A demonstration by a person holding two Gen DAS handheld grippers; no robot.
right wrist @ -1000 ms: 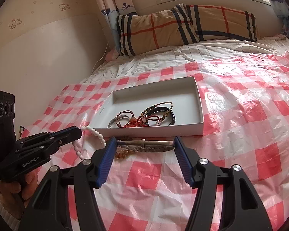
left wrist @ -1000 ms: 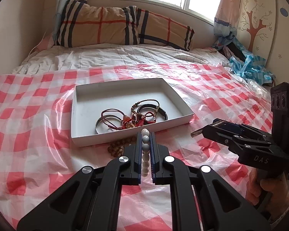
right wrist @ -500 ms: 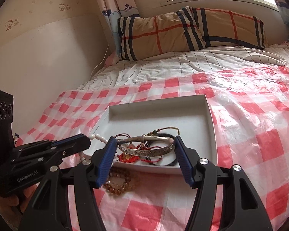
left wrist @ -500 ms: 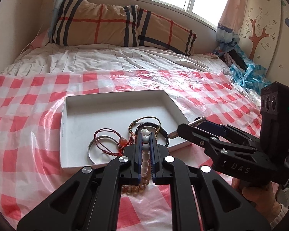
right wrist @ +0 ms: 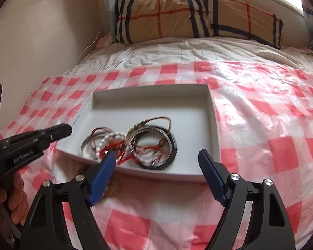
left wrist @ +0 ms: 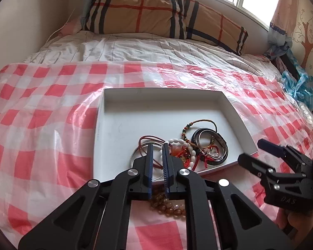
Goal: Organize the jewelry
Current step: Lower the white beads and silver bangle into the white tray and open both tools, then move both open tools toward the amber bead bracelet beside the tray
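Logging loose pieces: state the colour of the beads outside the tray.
Amber-brown beads, clearest in the left wrist view.

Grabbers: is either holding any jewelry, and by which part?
Nothing. The left gripper and right gripper have both just been opening, with nothing between their pads; the white bead bracelet lies in the tray.

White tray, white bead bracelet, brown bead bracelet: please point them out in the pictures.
white tray [left wrist: 156,92]: left wrist view, far wall.
white bead bracelet [left wrist: 191,149]: left wrist view, bead strand.
brown bead bracelet [left wrist: 167,206]: left wrist view, beads on cloth.
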